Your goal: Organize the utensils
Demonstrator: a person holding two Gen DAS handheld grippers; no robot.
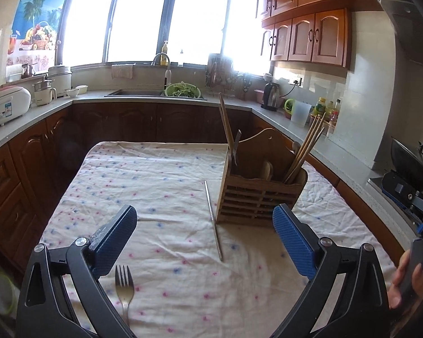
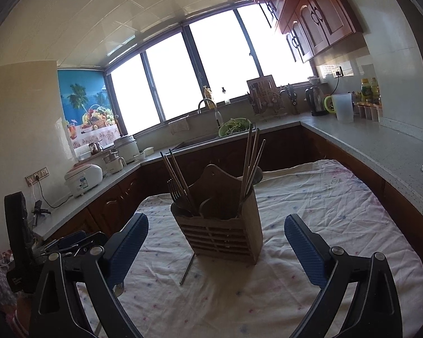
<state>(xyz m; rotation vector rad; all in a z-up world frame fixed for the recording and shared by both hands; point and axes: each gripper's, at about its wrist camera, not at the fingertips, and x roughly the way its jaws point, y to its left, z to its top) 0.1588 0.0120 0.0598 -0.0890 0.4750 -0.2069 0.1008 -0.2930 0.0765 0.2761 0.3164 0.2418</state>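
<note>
A wooden slatted utensil holder (image 1: pixel 256 194) (image 2: pixel 222 233) stands on the cloth-covered table, with chopsticks (image 1: pixel 304 152) (image 2: pixel 252 160), a fork (image 2: pixel 173 190) and wooden spoons inside. A single metal chopstick (image 1: pixel 213 221) (image 2: pixel 187 269) lies on the cloth against the holder's left side. A metal fork (image 1: pixel 124 290) (image 2: pixel 118 287) lies near the table's front left. My left gripper (image 1: pixel 204 235) hangs open above the cloth, with the chopstick's near end between its blue pads and the fork just inside its left finger. My right gripper (image 2: pixel 215 242) is open and empty, facing the holder.
The table carries a white cloth (image 1: pixel 160 186) with small coloured dots. Counters ring the room with a rice cooker (image 1: pixel 8 107), sink (image 1: pixel 138 93), green colander (image 1: pixel 183 90), kettle (image 1: pixel 270 97) and bottles. A hand (image 1: pixel 403 278) holds the other gripper at the right edge.
</note>
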